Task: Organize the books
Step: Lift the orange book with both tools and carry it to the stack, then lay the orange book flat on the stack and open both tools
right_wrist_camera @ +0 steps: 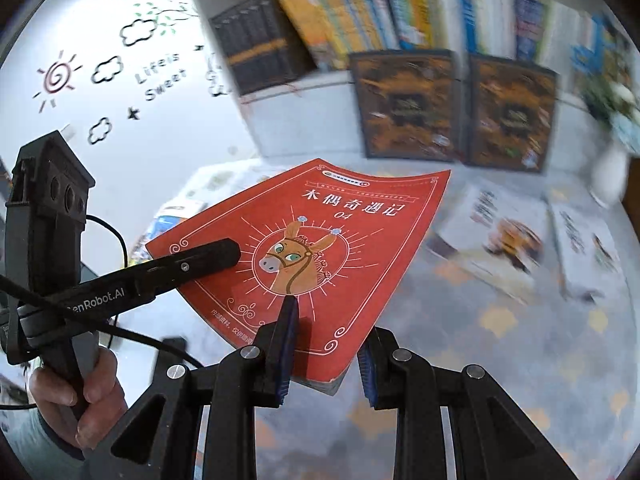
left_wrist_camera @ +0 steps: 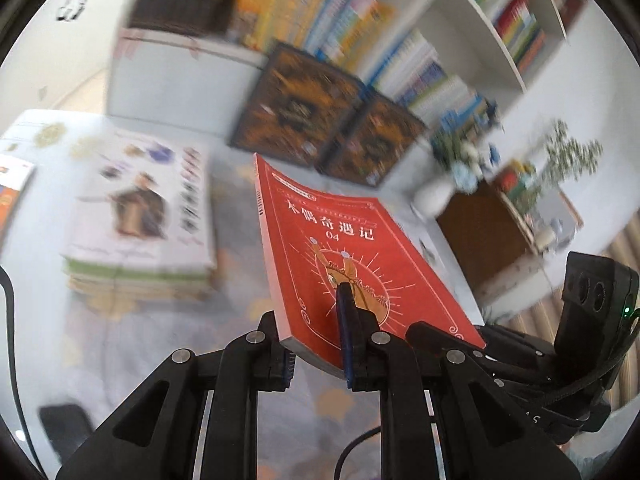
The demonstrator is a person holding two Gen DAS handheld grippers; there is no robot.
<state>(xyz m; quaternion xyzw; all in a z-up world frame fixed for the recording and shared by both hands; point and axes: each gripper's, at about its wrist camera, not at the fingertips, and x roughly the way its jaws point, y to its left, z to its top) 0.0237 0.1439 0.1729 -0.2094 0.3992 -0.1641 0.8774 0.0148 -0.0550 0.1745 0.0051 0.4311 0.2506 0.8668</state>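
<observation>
A red paperback book point(right_wrist_camera: 316, 248), its cover showing a cartoon donkey and Chinese lettering, is being held in the air above a pale patterned surface point(right_wrist_camera: 500, 340), gripped by both tools at once.

In the right wrist view, the right gripper point(right_wrist_camera: 326, 354) is clamping the book's near corner at 6 o'clock: one blue-padded finger is pressing on the cover, the other sitting under the edge. The left gripper point(right_wrist_camera: 224, 252) is reaching in from 9 o'clock, one black finger lying flat on the cover's left part. In the left wrist view, the left gripper point(left_wrist_camera: 316, 340) is closed on the book's near edge, the book point(left_wrist_camera: 340, 256) tilting steeply up toward 12 o'clock.

A stack of books point(left_wrist_camera: 140, 232) is lying at 9 o'clock in the left view, more books point(right_wrist_camera: 520, 240) flat at 3 o'clock in the right view, and a white bookshelf point(right_wrist_camera: 400, 20) filling 12 o'clock.

The likely risk: the thin paperback is visibly bowing, so the two grippers pulling in different directions could crease the cover, or a shallow corner grip could slip and drop it.
</observation>
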